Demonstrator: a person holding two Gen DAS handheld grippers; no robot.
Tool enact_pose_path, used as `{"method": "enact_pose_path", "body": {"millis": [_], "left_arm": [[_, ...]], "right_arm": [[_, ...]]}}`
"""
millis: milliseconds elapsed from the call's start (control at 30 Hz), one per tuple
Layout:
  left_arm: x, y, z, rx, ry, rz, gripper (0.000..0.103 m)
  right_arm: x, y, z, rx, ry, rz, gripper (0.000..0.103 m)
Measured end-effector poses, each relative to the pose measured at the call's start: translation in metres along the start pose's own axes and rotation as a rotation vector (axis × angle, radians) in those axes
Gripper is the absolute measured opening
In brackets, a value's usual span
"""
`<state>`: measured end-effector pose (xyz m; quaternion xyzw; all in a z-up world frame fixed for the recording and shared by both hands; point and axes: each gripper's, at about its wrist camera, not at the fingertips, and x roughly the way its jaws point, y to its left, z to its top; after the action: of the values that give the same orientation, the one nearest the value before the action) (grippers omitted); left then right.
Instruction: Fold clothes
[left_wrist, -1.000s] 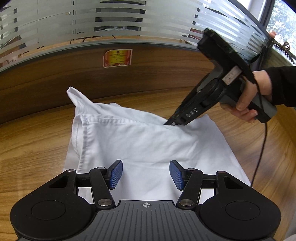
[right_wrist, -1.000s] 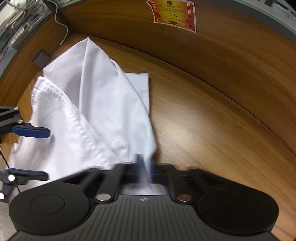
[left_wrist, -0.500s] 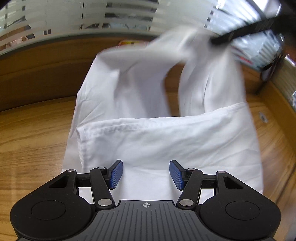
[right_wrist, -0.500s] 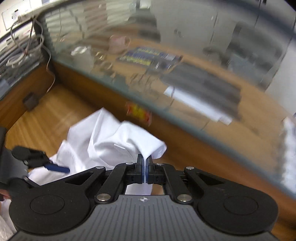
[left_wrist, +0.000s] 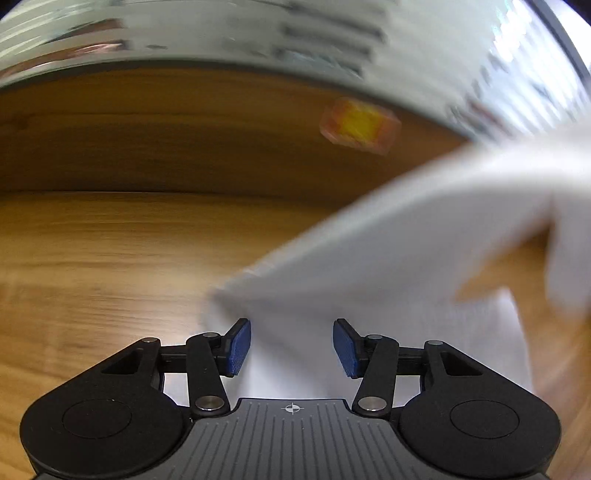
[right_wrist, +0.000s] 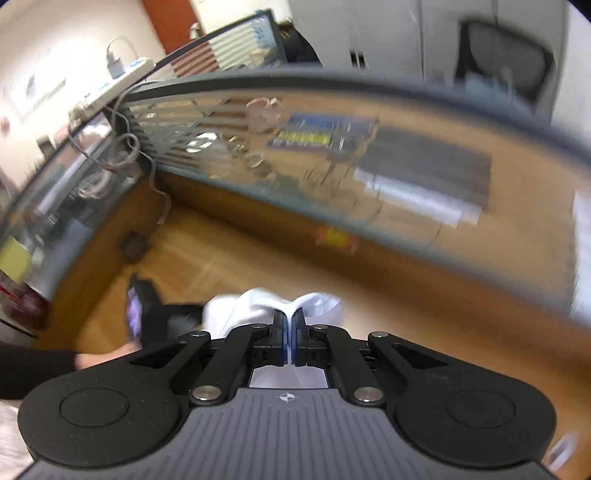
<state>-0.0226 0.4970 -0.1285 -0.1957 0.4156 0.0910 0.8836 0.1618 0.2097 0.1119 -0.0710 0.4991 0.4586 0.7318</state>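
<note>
A white garment (left_wrist: 388, 266) stretches, blurred by motion, from between my left gripper's fingers up to the right edge of the left wrist view. My left gripper (left_wrist: 291, 347) is open, its blue pads (left_wrist: 238, 347) either side of the cloth's lower part without closing on it. In the right wrist view my right gripper (right_wrist: 290, 341) is shut on a bunched fold of the white garment (right_wrist: 266, 304), held high above the wooden desk (right_wrist: 229, 266). The other gripper (right_wrist: 142, 314) and a hand (right_wrist: 99, 356) in a dark sleeve appear low at the left there.
A wooden back panel (left_wrist: 184, 147) with an orange-yellow sticker (left_wrist: 360, 125) rises behind the desk, topped by striped frosted glass (left_wrist: 258, 33). Cables (right_wrist: 122, 155) and a power strip (right_wrist: 122, 74) sit at the partition corner. A small dark socket plate (right_wrist: 135, 247) lies on the desk.
My right gripper has lifted the garment high and swung it rightward, pulling the cloth off most of the desk. My left gripper has shifted left, so bare wood now fills its view.
</note>
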Motion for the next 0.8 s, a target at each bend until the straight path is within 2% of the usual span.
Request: {"method": "enact_pose_path", "body": {"millis": [167, 300, 367, 400, 433, 500, 567, 633, 667, 800], "left_arm": [[-0.017, 0.038, 0.012, -0.129, -0.028, 0.017, 0.053], [-0.040, 0.053, 0.011, -0.136, -0.051, 0.030, 0.053], [-0.051, 0.058, 0.006, -0.125, -0.048, 0.036, 0.053], [-0.056, 0.059, 0.003, -0.117, -0.044, 0.036, 0.053], [-0.061, 0.059, 0.001, -0.104, -0.039, 0.034, 0.053], [-0.074, 0.060, -0.006, -0.068, -0.026, 0.028, 0.053], [-0.089, 0.055, -0.019, -0.024, -0.016, 0.017, 0.053], [-0.104, 0.049, -0.034, 0.022, -0.009, -0.006, 0.054], [-0.113, 0.046, -0.043, 0.043, -0.004, -0.017, 0.054], [-0.130, 0.033, -0.072, 0.096, 0.025, -0.072, 0.054]], "right_arm": [[0.017, -0.030, -0.090, 0.490, 0.084, 0.294, 0.002], [0.048, -0.035, -0.163, 0.735, 0.114, 0.393, 0.003], [0.070, -0.033, -0.194, 0.805, 0.121, 0.401, 0.008], [0.084, -0.030, -0.207, 0.809, 0.124, 0.363, 0.009], [0.098, -0.027, -0.219, 0.812, 0.126, 0.326, 0.020], [0.109, -0.021, -0.235, 0.773, 0.118, 0.245, 0.035], [0.114, -0.013, -0.251, 0.723, 0.103, 0.162, 0.041], [0.109, -0.003, -0.263, 0.634, 0.080, 0.086, 0.051], [0.106, 0.003, -0.269, 0.584, 0.067, 0.045, 0.053], [0.089, 0.018, -0.289, 0.484, -0.004, -0.011, 0.056]]}}
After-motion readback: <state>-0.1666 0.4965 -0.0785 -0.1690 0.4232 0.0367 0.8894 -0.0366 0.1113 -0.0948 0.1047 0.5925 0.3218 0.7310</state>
